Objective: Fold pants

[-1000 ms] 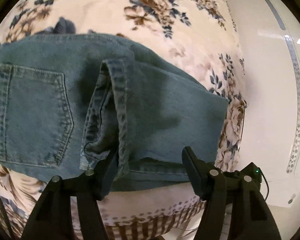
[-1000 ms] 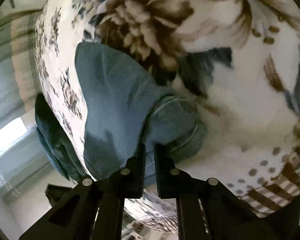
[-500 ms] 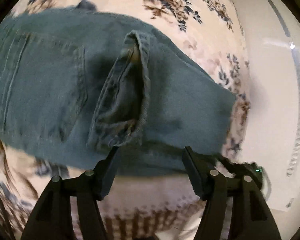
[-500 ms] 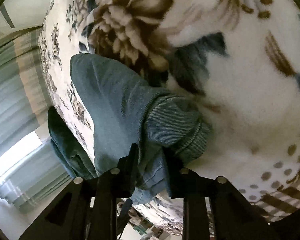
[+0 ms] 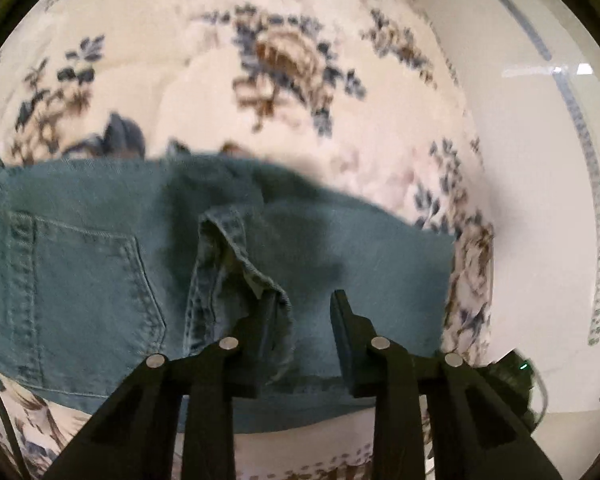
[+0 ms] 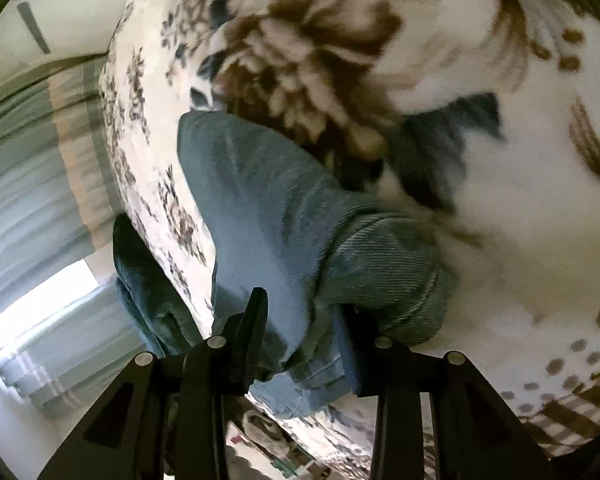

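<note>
- The pants [image 5: 340,256], blue-green denim jeans, lie folded on a bed under a cream blanket [image 5: 284,60] printed with brown and blue flowers
- From the left wrist view the denim spreads across the lower half, a stitched back pocket [image 5: 88,292] facing up at the left
- A leg hem [image 5: 236,264] with its double row of stitching stands up in a loose ridge on top of the folded layers
- The left gripper [image 5: 302,312] hangs over the near edge of the pants; its jaws are closing, the hem's frayed end lies against the left finger [image 5: 260,328], and the right finger [image 5: 346,332] stands clear of that hem over flat denim, so I see no firm pinch
- From the right wrist view the pants [image 6: 260,208] run away along the bed's edge, with a rolled cuff end [image 6: 388,272] bunched by the fingers
- The right gripper [image 6: 300,320] has its jaws opening, with denim between them; the cloth fills the gap but the pads look slack on it
- A dark teal cloth [image 6: 148,292] hangs over the bed's side beyond the pants
- Pale curtains [image 6: 28,184] and a bright window [image 6: 36,304] sit past the bed at the left
- No container shows in either view; a white wall [image 5: 540,200] bounds the bed on the left camera's right side
</note>
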Action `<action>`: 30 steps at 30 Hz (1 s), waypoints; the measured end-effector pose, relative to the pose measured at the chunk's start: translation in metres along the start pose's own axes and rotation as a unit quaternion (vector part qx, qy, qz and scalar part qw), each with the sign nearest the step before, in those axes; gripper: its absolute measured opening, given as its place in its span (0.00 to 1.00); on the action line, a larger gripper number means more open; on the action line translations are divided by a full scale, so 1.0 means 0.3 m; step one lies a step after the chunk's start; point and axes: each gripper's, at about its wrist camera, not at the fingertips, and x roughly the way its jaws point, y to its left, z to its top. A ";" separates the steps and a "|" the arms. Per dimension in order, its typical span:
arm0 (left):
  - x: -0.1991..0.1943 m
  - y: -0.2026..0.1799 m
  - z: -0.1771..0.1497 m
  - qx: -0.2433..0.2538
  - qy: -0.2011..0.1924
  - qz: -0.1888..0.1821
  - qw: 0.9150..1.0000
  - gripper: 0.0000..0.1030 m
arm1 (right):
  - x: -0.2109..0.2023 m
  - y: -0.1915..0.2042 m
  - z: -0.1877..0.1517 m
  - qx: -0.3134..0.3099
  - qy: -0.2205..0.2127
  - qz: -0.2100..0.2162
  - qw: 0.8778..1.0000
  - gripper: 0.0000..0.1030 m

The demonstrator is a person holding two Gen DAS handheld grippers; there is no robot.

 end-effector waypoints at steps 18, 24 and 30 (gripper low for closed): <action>0.064 -0.019 -0.108 0.089 0.034 -0.011 0.995 0.71 | 0.019 -0.011 0.000 -0.009 0.022 -0.018 1.000 0.36; 0.166 -0.056 -0.080 0.080 0.080 -0.038 0.993 0.33 | 0.026 -0.014 0.010 -0.008 0.024 -0.020 0.999 0.36; 0.156 -0.120 -0.077 0.109 0.072 -0.020 0.991 0.03 | 0.002 -0.006 -0.006 -0.010 0.017 -0.026 0.999 0.36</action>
